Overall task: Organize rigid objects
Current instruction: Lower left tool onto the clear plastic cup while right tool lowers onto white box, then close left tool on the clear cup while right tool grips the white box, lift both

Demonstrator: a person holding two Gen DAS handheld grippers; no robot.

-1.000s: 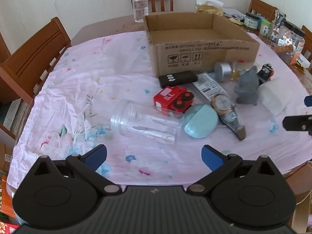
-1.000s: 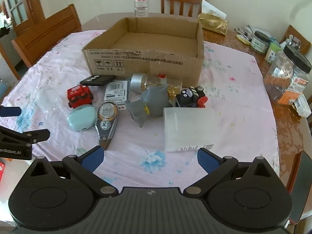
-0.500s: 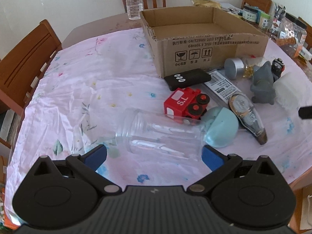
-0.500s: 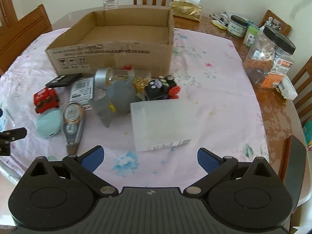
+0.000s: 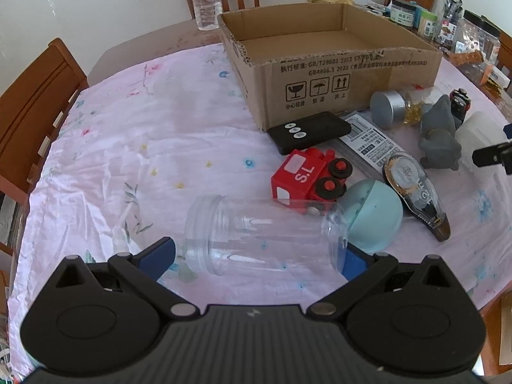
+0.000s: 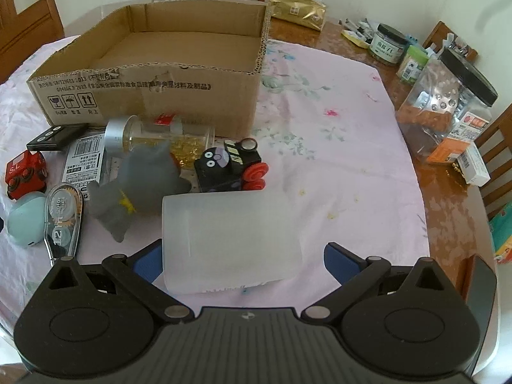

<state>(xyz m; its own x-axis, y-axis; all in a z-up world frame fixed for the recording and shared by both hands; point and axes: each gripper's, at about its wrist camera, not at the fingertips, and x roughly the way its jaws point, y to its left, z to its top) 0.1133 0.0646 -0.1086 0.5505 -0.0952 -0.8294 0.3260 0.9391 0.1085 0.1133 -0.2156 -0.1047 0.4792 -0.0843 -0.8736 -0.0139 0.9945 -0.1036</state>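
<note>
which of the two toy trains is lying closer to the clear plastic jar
The red toy train marked S.L, right behind the clear jar. The black toy train sits farther off, beyond the grey figure.

Both handheld grippers share one build: the left gripper (image 5: 256, 256) and right gripper (image 6: 243, 257) show ribbed black bodies, round black discs, silver pivot screws and blue-padded fingertips (image 5: 160, 252).

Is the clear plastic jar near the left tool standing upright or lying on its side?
On its side. The clear jar lies across the tablecloth, open mouth toward the left, with no lid on it.
</note>
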